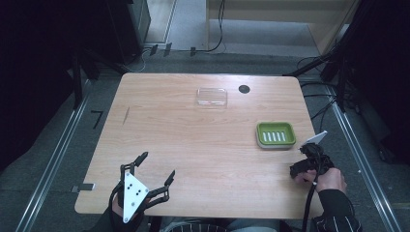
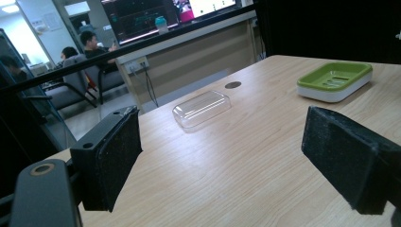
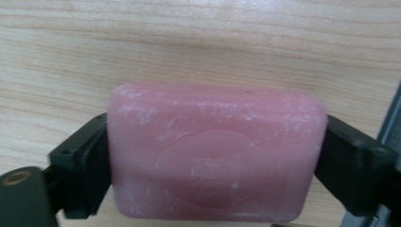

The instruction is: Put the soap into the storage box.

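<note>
Right tool (image 3: 215, 151) clenched on a pink soap bar (image 3: 215, 151), one black jaw pressed to each short end, the bar's broad face with a faint oval stamp turned to the right gripper view and pale wood grain of the surface (image 3: 189, 47) behind it. In the high view, right tool (image 1: 309, 157) at the right edge of the surface (image 1: 193, 140), held by a hand (image 1: 331, 179) in a striped sleeve, cable trailing down; bar itself hidden there by the tool. Green soap dish (image 1: 275, 134) with a white slatted insert just beside that tool, toward the middle of the surface. Clear plastic lid (image 1: 212, 96) lying well apart from the dish, nearer the far edge, with a small dark round hole (image 1: 244, 89) close by it. Left tool (image 1: 154, 171) released, jaws spread wide, nothing between them, at the near left of the surface under its grey three-cornered plate (image 1: 132, 193). From the left gripper view, same gap between the padded jaws, clear lid (image 2: 202, 109) and green dish (image 2: 335, 80) beyond; seated people and screens in the background.
</note>
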Available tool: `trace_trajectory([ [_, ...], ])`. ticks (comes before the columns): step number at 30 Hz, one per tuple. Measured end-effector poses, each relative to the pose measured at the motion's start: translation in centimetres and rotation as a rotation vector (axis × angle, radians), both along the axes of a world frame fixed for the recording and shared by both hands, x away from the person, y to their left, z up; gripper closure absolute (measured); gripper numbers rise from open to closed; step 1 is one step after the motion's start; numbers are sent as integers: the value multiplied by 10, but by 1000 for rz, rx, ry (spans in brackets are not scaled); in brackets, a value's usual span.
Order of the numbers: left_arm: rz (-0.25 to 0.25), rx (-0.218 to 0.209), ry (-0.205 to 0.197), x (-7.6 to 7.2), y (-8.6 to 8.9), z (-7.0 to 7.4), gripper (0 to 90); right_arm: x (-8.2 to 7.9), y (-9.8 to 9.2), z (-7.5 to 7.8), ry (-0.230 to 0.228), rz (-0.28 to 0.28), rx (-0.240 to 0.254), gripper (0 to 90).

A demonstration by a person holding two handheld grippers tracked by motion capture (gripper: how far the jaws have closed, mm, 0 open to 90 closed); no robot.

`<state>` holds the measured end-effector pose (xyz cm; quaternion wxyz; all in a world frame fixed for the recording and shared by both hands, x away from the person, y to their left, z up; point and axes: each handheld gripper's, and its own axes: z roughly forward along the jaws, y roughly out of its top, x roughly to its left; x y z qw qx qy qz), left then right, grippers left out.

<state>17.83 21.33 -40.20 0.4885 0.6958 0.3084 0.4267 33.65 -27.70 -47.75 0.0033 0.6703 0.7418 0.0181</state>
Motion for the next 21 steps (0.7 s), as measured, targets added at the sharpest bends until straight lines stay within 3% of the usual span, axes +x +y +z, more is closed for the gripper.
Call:
trace_trajectory([
  [11, 2, -1, -1, 0, 0, 0, 131, 0, -1, 0, 1, 1, 7, 134],
  [21, 3, -2, 0, 0, 0, 0, 131, 0, -2, 4, -8, 40, 12, 136],
])
